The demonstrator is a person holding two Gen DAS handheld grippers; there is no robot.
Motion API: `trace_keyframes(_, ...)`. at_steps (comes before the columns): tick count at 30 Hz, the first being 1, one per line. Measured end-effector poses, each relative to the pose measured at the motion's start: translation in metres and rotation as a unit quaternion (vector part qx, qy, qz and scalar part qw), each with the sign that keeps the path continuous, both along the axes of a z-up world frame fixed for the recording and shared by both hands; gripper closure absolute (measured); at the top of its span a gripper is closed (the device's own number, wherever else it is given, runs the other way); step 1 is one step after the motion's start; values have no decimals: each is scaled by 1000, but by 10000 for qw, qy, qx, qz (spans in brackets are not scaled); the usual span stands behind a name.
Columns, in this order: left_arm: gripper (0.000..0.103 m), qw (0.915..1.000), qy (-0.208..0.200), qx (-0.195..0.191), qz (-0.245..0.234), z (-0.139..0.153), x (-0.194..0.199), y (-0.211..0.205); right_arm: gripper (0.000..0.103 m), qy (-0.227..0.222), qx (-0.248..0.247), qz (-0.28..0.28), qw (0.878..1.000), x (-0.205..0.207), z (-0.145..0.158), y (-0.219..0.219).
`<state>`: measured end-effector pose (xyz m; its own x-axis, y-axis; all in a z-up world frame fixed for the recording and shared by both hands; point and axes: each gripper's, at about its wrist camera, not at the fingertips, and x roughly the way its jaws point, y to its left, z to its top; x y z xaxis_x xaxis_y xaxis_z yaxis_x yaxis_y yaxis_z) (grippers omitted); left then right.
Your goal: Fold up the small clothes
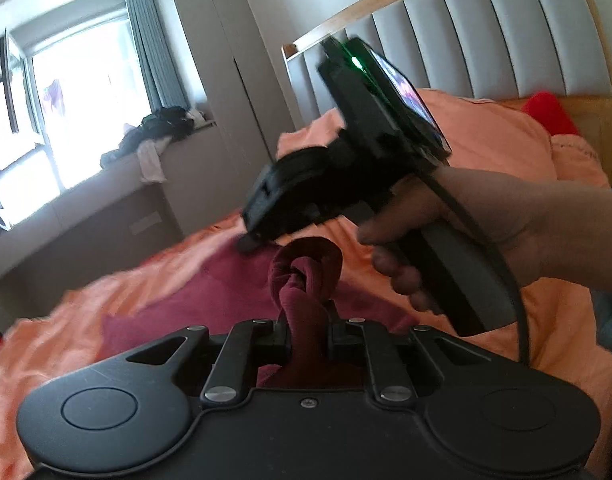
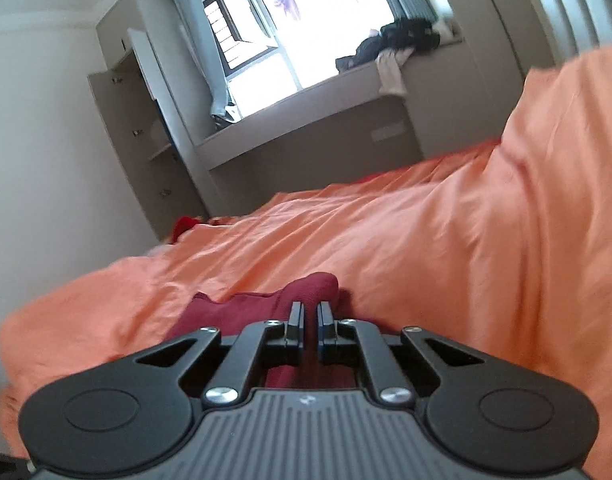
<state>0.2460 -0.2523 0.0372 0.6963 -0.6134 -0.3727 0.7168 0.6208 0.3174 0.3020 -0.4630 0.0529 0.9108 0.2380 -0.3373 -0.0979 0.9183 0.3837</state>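
In the left wrist view, the upper left of the frame holds a bright window with a grey-blue curtain beside it, and a heap of dark clothes lies on the sill below. A tall pale wardrobe stands in the upper middle. Lower down, an orange bedsheet covers the bed. At the bottom centre, the left gripper is clamped on a dark red garment, whose twisted, knotted bunch rises just above the fingers; more of the same cloth lies flat on the sheet behind it. Right of centre, a person's hand holds the right gripper by its handle, tips pointing left and blurred, just above the cloth. A padded grey headboard fills the upper right.

In the right wrist view, a shelf unit stands at the left, the window at the upper middle, the clothes heap to its right. The right gripper, at the bottom centre, has its jaws drawn nearly together with nothing between the pads. The dark red garment lies on the orange bedsheet just under and beyond the fingertips.
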Motion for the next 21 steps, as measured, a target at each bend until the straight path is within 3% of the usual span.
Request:
trace_keyframes(9, 88, 9952, 892, -403, -42, -28, 26, -19, 97, 432, -627, -462, 9960, 6, -21, -6)
trace_keyframes(15, 88, 9938, 963, -547, -47, -37, 26, -28, 97, 406, -850, -602, 9937, -3, -18, -12)
trace_keyframes(19, 86, 9925, 1128, -447, -139, -45, 29, -29, 97, 750, -1061, -602, 9897, -3, -24, -14)
trace_keyframes(21, 81, 9915, 1229, -396, -178, -46, 31, -28, 97, 918, -1091, -562, 9882, -2, -31, -15)
